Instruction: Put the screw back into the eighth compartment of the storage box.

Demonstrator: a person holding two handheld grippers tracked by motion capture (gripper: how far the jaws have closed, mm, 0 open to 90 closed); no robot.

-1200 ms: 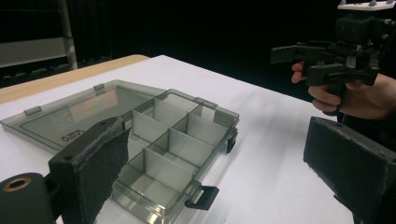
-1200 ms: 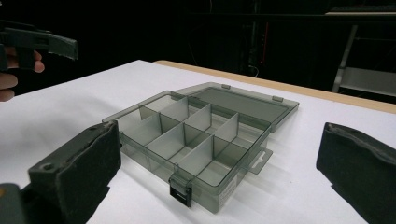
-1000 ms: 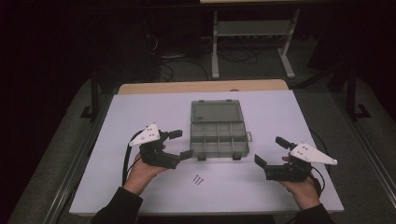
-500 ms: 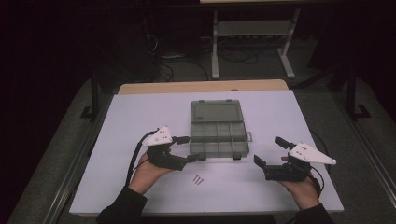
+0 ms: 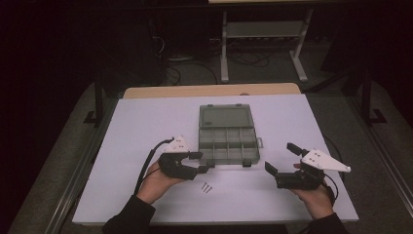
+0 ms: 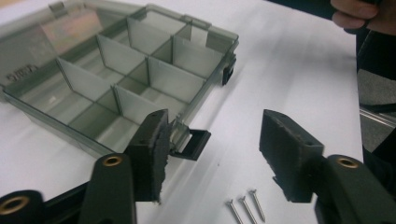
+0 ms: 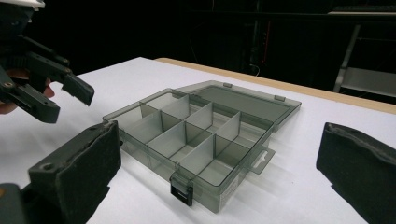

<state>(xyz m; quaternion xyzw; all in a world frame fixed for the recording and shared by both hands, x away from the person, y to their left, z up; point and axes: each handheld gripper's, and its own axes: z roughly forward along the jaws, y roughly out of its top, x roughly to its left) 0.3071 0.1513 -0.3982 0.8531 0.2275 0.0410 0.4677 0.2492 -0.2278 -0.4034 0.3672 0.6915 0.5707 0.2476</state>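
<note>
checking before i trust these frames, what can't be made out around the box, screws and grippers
- Screws, high view: too small to tell the head type.
- Left gripper, left gripper view: the bottom edge cuts off its body.
- Compartment box, right gripper view: divider walls hide parts of the cell floors.
- Raised lettering on the lid, left gripper view: too blurred to read.

Legible text: none. Faint embossed marking on lid of organizer box [image 6: 116, 79], near its left edge in left gripper view; characters too blurred to read. No label, brand, number or sign readable elsewhere in any view.
</note>
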